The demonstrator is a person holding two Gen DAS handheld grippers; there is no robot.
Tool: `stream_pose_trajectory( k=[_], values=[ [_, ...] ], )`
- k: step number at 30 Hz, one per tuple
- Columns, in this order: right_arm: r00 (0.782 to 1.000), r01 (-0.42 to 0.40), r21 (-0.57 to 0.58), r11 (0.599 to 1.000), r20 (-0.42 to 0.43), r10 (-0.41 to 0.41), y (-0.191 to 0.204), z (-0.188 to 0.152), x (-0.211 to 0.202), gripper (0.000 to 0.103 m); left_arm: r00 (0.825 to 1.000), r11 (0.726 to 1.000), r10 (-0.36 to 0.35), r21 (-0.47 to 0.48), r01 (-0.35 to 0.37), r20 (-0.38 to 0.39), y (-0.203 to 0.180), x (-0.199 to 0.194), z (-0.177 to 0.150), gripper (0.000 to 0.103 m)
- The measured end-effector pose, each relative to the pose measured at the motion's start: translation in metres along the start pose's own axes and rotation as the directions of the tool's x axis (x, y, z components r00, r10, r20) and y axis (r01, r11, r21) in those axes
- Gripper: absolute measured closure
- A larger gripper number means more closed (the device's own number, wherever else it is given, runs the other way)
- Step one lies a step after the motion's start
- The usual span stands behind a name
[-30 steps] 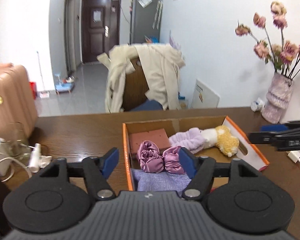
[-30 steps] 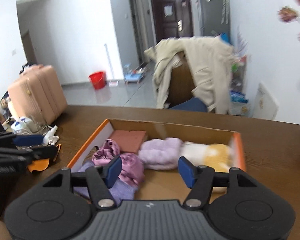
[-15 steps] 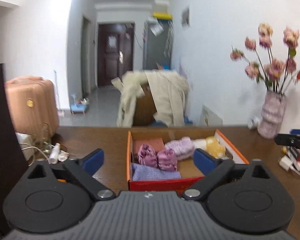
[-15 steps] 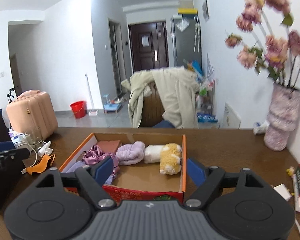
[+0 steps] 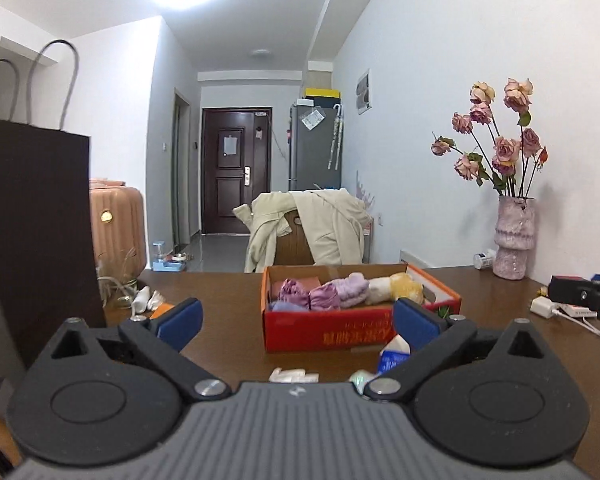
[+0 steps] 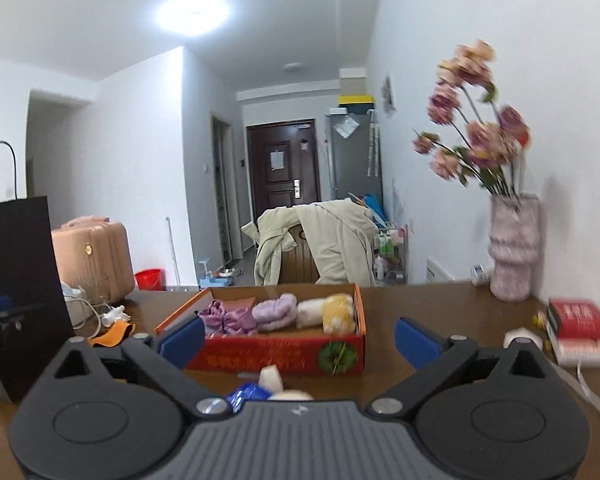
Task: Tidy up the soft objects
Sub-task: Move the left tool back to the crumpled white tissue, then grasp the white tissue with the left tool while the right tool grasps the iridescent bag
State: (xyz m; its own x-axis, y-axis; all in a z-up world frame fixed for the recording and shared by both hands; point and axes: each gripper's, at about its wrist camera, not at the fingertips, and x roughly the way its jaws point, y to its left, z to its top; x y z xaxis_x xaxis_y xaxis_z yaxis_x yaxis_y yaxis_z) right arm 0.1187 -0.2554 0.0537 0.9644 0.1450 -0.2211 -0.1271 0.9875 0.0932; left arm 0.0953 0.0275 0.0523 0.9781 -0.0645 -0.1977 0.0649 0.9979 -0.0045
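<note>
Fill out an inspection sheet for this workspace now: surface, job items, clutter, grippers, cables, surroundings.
Surface: dark wooden table, much of it bare.
Job's things: red cardboard box holds purple satin scrunchies, a lilac fluffy headband, a white-and-yellow plush and a folded purple cloth.
Clutter: blue-and-white packet and small white bits in front of the box; orange piece; red book; white thread spool.
Grippers: left gripper wide open, nothing between the jaws; right gripper opening, nothing between the jaws.
Cables: white charger and cable at right; white cords at left.
Surroundings: flower vase, black paper bag, chair with beige coat, pink suitcase.
</note>
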Motion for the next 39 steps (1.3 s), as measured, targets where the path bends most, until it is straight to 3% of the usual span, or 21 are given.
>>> stream_pose_trajectory(
  k=[5, 11, 19, 25, 28, 31, 35, 39],
  values=[
    [0.997, 0.063, -0.045, 0.997, -0.032, -0.065, 0.011, -0.029, -0.023, 0.0, 0.998, 0.999, -0.025, -0.039, 0.023, -0.05, 0.007, -0.016, -0.024, 0.0],
    [0.997, 0.03, -0.028, 0.999, -0.064, -0.032, 0.02, -0.048, -0.035, 0.0, 0.996, 0.998, -0.037, -0.048, 0.033, -0.08, 0.012, -0.016, -0.034, 0.0],
    [0.993, -0.009, -0.035, 0.999, -0.117, 0.005, 0.03, -0.051, -0.012, 0.003, 0.989, 0.998, -0.033, -0.066, 0.024, -0.144, 0.021, 0.012, -0.041, 0.0],
    [0.978, -0.074, -0.051, 0.996, -0.197, 0.063, 0.047, -0.058, 0.026, 0.015, 0.979, 0.997, -0.063, -0.054, 0.053, -0.195, 0.027, 0.056, -0.046, 0.0],
    [0.962, -0.12, -0.061, 0.991, -0.252, 0.102, 0.06, -0.062, 0.055, 0.023, 0.966, 0.997, -0.077, -0.026, 0.073, -0.245, 0.029, 0.094, -0.049, 0.005],
    [0.947, -0.166, -0.081, 0.983, -0.292, 0.136, 0.073, -0.065, 0.082, 0.029, 0.952, 0.995, -0.101, -0.01, 0.103, -0.289, 0.033, 0.128, -0.052, 0.016],
    [0.929, -0.205, -0.092, 0.974, -0.333, 0.164, 0.089, -0.068, 0.119, 0.033, 0.918, 0.99, -0.141, -0.042, 0.135, -0.372, 0.037, 0.168, -0.059, 0.025],
    [0.914, -0.229, -0.091, 0.969, -0.362, 0.182, 0.097, -0.071, 0.146, 0.038, 0.9, 0.987, -0.162, -0.076, 0.144, -0.404, 0.041, 0.193, -0.068, 0.034]
  ],
)
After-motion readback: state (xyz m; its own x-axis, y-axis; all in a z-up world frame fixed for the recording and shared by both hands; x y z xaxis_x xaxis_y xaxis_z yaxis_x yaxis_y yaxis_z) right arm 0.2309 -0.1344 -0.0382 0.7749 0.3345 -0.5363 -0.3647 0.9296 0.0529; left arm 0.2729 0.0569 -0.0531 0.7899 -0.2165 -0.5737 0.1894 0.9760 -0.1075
